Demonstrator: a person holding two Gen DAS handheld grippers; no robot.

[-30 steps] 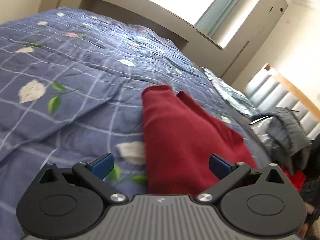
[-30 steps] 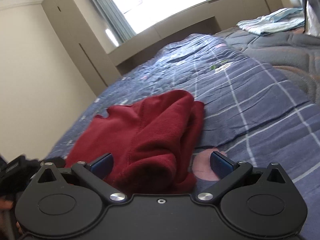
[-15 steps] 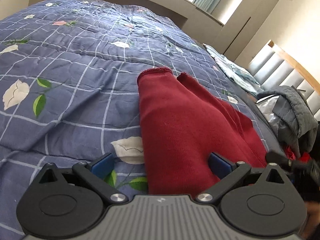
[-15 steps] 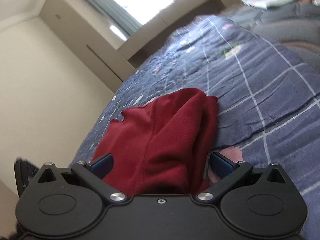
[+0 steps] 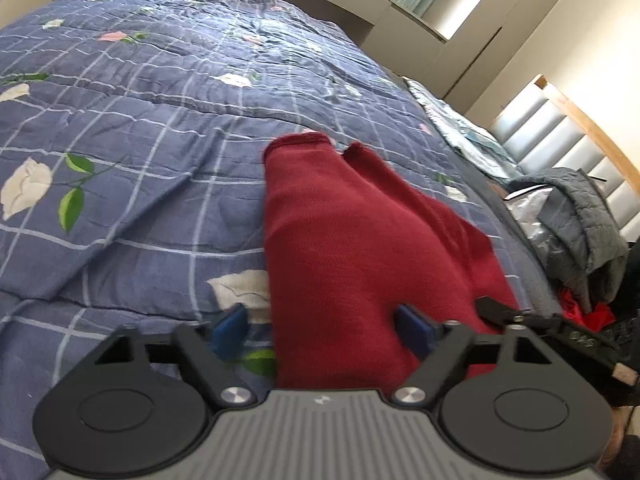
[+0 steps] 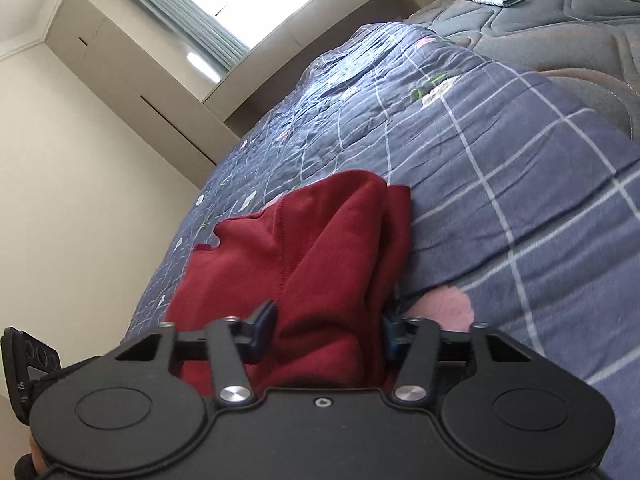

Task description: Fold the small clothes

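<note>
A red garment (image 5: pixel 352 248) lies bunched on a blue floral quilt (image 5: pixel 140 128) covering a bed, its long axis running away from both cameras. The left gripper (image 5: pixel 324 326) straddles the near edge; its jaws have just been closing, partly open, cloth between them but the left pad off it. The right gripper (image 6: pixel 328 320) is further in: its jaws, also just closing, press a thick fold. Far right, a grey jacket (image 5: pixel 576 220) sits clear.
</note>
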